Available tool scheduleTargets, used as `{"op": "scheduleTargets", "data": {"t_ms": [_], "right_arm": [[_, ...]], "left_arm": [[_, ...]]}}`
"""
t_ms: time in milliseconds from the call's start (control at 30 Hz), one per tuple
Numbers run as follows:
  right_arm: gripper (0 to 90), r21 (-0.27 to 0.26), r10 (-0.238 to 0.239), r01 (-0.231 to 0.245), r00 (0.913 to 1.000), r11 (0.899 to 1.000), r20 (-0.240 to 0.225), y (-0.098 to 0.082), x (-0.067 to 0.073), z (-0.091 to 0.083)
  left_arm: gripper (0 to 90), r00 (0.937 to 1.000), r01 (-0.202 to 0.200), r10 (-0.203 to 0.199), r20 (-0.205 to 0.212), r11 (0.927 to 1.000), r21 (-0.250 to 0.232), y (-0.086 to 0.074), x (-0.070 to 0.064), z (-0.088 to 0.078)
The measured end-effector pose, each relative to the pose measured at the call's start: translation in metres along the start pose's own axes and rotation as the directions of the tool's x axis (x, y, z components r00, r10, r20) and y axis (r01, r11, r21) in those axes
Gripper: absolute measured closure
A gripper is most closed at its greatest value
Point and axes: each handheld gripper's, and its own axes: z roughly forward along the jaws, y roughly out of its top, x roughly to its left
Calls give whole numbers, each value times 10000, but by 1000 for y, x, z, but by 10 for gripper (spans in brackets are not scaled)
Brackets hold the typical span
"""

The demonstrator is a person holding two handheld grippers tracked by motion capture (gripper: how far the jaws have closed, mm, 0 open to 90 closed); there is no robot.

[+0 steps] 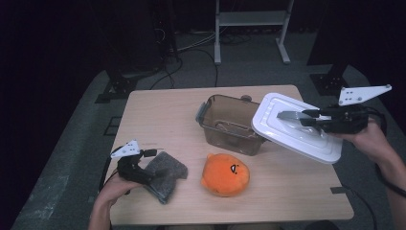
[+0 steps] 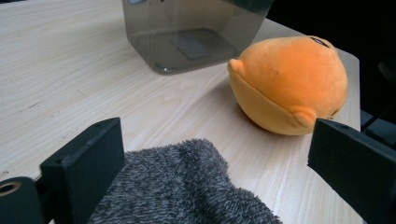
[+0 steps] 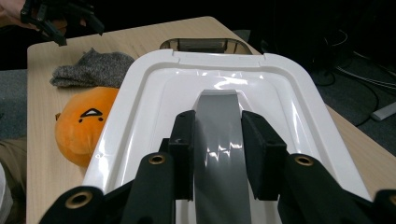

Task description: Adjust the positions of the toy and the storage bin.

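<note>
1. Lid (image 1: 297, 127), white, hung tilted between the right gripper's (image 1: 306, 117) jaws, clenched on its grey handle (image 3: 219, 140).
2. Beneath its far edge, the container (image 1: 227, 122) was partly hidden.
3. Left gripper (image 1: 143, 160) stood released over the grey cloth (image 2: 187, 186), beside the orange plush (image 2: 289, 84).

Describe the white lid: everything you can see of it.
The lid is white, glossy plastic, rectangular with rounded corners, a raised stepped rim and a grey handle strip down its middle. The right hand-held gripper is shut on that strip and holds the lid tilted in the air, above the table and overlapping the open brown box from this angle.
</note>
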Motion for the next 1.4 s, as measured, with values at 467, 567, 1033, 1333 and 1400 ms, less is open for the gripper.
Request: {"op": "scheduleTargets", "data": {"t_ms": [467,567,1033,1333,1400], "right_arm": [[659,-154,338,-335,9992,9993,201,-27,6,-22],[659,-212,421,-416,9988,9989,231,-34,8,-27],[659,-377,653,-637,9970,9973,409,-64,17,-47],[660,-234,951,-943,9947,9953,379,-92,20,-46],[659,-200,998,-991,9943,9949,373,-96,20,-46]], "left_arm": [[24,10000,1,-1,6,10000,60,0,0,2],[24,10000,-14,13,25,10000,75,0,-1,2],[24,10000,-56,55,47,9999,151,0,-2,4],[24,9999,-106,106,31,9998,149,0,-2,3],[24,9999,-105,104,32,9998,148,0,-2,3]]}}
